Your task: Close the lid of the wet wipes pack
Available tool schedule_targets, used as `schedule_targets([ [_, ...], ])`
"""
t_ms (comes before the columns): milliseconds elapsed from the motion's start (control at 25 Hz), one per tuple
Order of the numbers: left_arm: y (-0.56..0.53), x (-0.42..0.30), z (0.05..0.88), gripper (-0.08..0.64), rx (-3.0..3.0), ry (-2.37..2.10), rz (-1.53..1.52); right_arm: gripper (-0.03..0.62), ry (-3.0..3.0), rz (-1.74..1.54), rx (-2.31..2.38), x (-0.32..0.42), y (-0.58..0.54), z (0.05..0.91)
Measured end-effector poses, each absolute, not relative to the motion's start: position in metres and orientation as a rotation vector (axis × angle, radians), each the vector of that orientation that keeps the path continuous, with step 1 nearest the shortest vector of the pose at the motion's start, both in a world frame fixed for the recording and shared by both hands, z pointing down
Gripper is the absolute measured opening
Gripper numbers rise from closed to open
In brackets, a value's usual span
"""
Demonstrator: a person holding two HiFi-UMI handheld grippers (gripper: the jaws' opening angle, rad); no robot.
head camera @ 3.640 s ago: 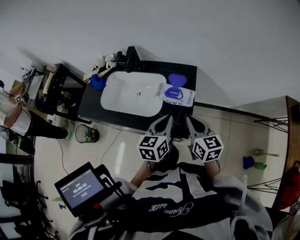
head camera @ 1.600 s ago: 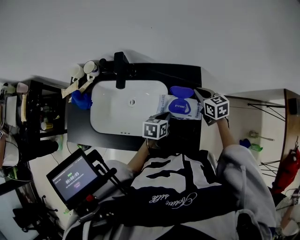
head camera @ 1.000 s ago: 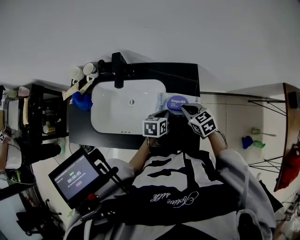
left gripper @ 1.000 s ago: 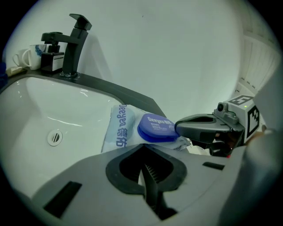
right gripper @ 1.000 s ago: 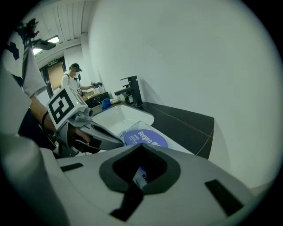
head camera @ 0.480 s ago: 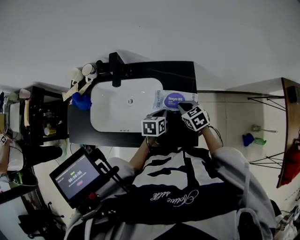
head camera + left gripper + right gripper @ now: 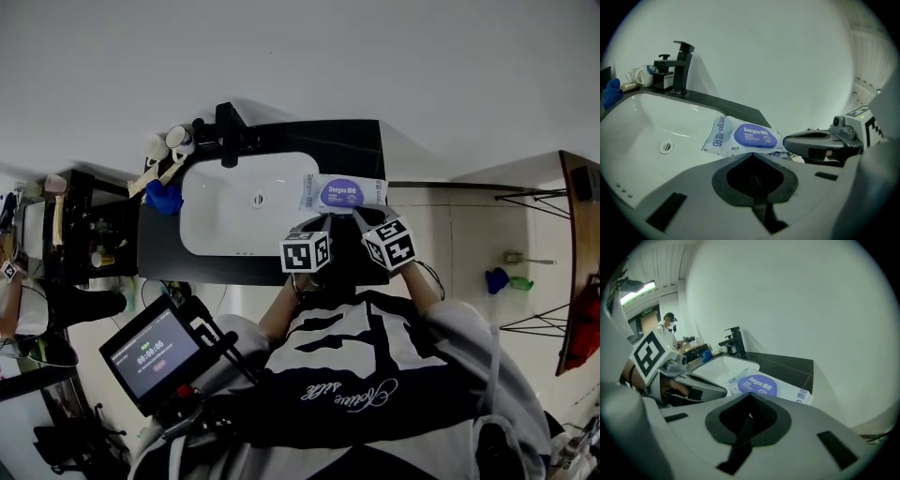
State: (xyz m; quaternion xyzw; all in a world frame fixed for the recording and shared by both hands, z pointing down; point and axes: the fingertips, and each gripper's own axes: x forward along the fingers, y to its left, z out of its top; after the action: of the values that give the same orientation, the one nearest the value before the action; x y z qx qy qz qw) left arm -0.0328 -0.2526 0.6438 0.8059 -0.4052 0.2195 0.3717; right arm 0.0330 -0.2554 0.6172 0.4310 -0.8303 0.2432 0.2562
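Note:
The wet wipes pack (image 7: pixel 343 194) lies flat on the black countertop (image 7: pixel 366 141), just right of the sink. Its blue oval lid (image 7: pixel 339 195) is down flat on the pack. In the left gripper view the pack (image 7: pixel 723 136) and its lid (image 7: pixel 754 136) lie just beyond my jaws. My left gripper (image 7: pixel 313 225) is shut and empty, just short of the pack's near edge. My right gripper (image 7: pixel 360 216) is also shut and empty, close to the pack's near right edge. The right gripper view shows the lid (image 7: pixel 756 384) closed.
A white sink basin (image 7: pixel 234 202) with a black faucet (image 7: pixel 226 127) fills the counter's left part. Cups (image 7: pixel 167 141) and a blue cloth (image 7: pixel 165 199) sit at the back left. A dark shelf unit (image 7: pixel 84 225) stands further left. A person (image 7: pixel 668 325) stands far off.
The blue lid stood open 1.6 s ago; my right gripper swung over it and it now lies flat. The right gripper has since drawn back from the pack.

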Motion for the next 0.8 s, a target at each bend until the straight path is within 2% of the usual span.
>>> schedule_targets([
  [440, -0.189, -0.005, 0.579, -0.002, 2.121, -1.185, 0.377, -0.002, -2.455, 0.698, 1.273, 0.069, -0.163, 0.554],
  [800, -0.081, 0.029, 0.555, -0.002, 2.095, -1.269, 0.266, -0.002, -2.583, 0.767, 1.267, 0.107, -0.077, 0.519],
])
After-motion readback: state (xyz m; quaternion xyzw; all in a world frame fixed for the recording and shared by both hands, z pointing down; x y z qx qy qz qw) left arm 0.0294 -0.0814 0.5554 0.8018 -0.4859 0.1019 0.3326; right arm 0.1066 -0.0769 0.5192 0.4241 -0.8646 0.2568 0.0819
